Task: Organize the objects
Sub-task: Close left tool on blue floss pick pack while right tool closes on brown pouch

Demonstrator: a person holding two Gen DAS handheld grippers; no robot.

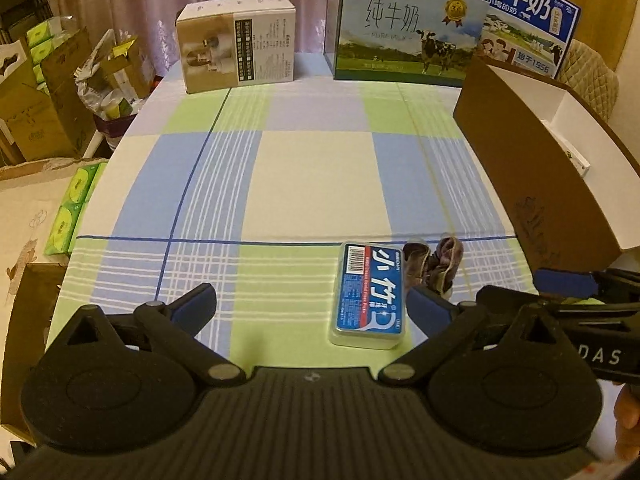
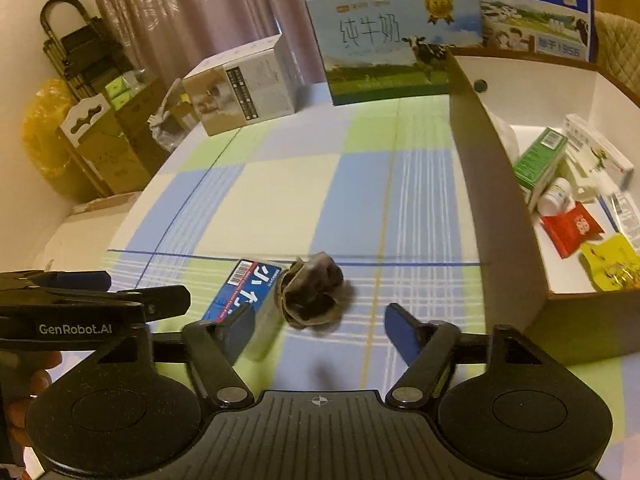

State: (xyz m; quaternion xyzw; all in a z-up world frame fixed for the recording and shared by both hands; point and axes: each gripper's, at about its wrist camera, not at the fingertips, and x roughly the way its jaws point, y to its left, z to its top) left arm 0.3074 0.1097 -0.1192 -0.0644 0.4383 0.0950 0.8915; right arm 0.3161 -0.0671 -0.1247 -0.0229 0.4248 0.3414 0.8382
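A blue-labelled clear plastic floss box (image 1: 370,292) lies flat on the checked tablecloth (image 1: 304,184). It sits between the fingers of my open left gripper (image 1: 312,304), close to the right finger. Beside it on the right is a crumpled brown-grey cloth item (image 1: 434,264). In the right wrist view, that cloth item (image 2: 314,294) sits just ahead of my open right gripper (image 2: 320,320), centred between the fingers and untouched. The floss box (image 2: 244,288) is at the left finger there, partly hidden by it.
A brown box with a white inside (image 2: 492,168) stands at the right, holding a green carton (image 2: 540,156), a white bottle (image 2: 554,198), and red (image 2: 572,228) and yellow (image 2: 610,264) packets. Milk cartons (image 1: 404,28) and a beige box (image 1: 236,44) line the far edge. Cardboard boxes (image 1: 44,108) stand off to the left.
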